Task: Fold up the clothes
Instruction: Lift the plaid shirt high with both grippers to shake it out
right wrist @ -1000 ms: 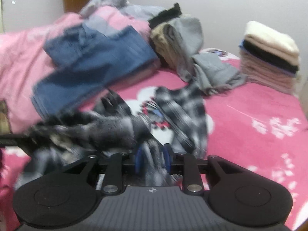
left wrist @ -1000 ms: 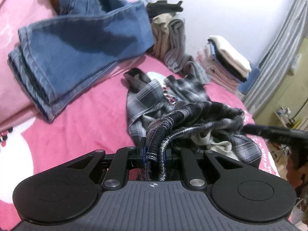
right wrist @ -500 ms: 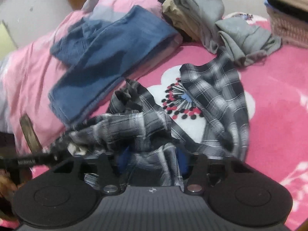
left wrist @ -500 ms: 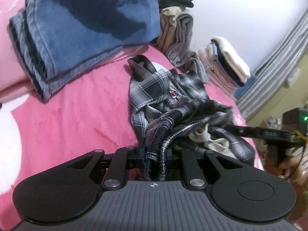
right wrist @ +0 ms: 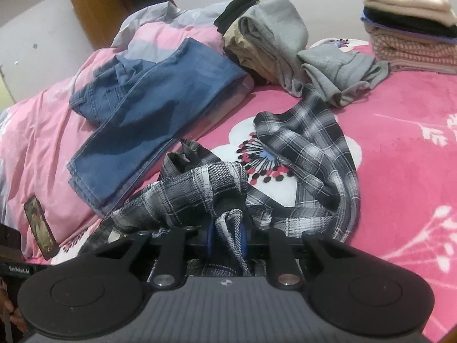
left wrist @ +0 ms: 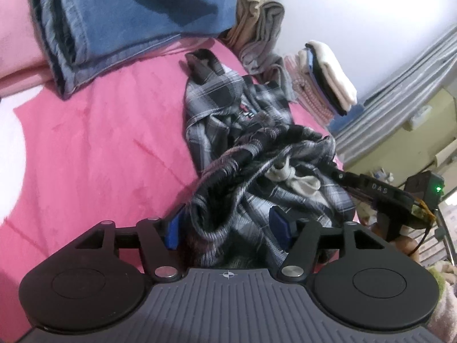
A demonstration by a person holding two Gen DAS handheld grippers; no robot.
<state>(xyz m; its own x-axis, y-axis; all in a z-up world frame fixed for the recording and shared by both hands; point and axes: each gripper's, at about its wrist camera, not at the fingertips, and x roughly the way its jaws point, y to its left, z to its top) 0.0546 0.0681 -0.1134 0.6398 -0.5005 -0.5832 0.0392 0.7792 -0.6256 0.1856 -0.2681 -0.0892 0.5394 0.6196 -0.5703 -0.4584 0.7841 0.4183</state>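
A black, grey and white plaid flannel shirt (right wrist: 311, 154) lies crumpled and unfolded on the middle of a pink floral bed cover (right wrist: 400, 148), one long part trailing toward the far side. Its near end is bunched and lifted off the cover. Faded blue denim jeans (right wrist: 154, 105), folded lengthwise, lie flat to the left. Loose grey and tan garments (right wrist: 274, 40) are heaped beyond the shirt. A neat stack of folded clothes (right wrist: 408, 23) sits at the far right corner.

Both wrist views sit low over the pink bed (right wrist: 400, 148), close above the plaid shirt (left wrist: 237, 120) (right wrist: 314, 143). Both share the shirt, with the jeans (left wrist: 128, 14) (right wrist: 148, 105) and folded stack (left wrist: 328, 83) (right wrist: 408, 20) beyond it.
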